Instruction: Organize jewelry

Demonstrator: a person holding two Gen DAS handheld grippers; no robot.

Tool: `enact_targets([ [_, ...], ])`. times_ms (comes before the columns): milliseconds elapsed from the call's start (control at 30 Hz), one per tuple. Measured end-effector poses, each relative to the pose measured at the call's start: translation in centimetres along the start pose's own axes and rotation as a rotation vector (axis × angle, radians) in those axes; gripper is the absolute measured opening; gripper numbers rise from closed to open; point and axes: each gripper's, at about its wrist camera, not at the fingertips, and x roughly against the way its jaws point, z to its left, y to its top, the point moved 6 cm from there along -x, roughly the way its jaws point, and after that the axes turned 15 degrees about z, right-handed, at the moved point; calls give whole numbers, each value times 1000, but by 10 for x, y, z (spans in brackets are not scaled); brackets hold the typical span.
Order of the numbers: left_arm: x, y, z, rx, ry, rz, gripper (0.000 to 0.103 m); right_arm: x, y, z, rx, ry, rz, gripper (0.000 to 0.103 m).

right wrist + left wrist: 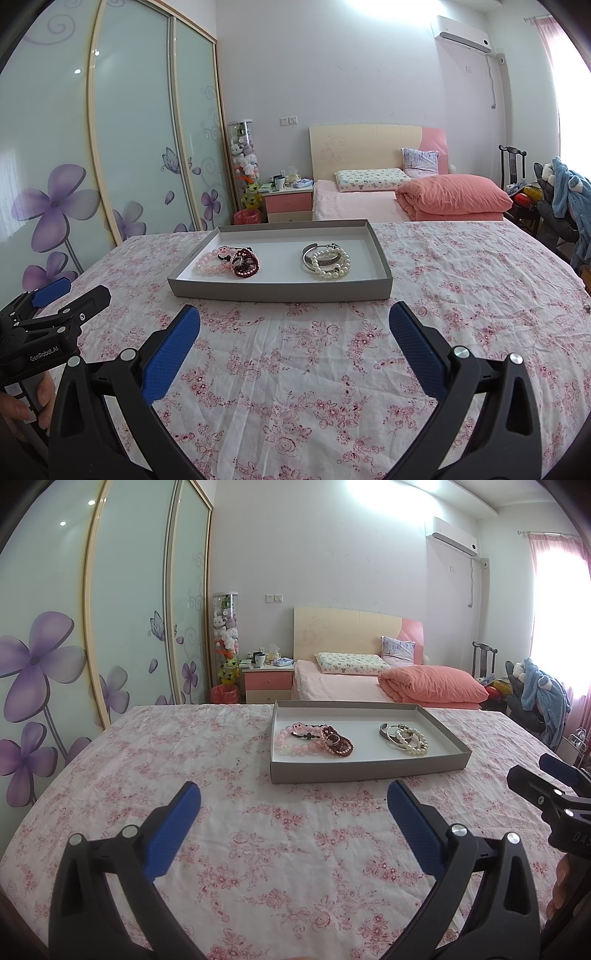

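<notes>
Bracelets: two piles, one tray

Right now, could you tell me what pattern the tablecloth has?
White tablecloth with pink floral print, clearest in the right wrist view.

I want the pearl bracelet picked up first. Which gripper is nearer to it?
Right, slightly. The pearl bracelet lies almost straight ahead of the open right gripper; from the open left gripper it sits ahead and off to the right.

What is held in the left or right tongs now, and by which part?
Nothing. The left tongs and right tongs are both open and empty above the floral cloth.
</notes>
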Motion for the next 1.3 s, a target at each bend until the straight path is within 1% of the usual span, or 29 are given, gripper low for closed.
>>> enact_targets([
  [1100, 0, 0, 0, 0, -3, 5, 99, 0, 0, -1, 1, 2, 4, 101],
  [1300, 0, -4, -3, 4, -2, 7, 99, 0, 0, -1, -1, 2, 4, 101],
])
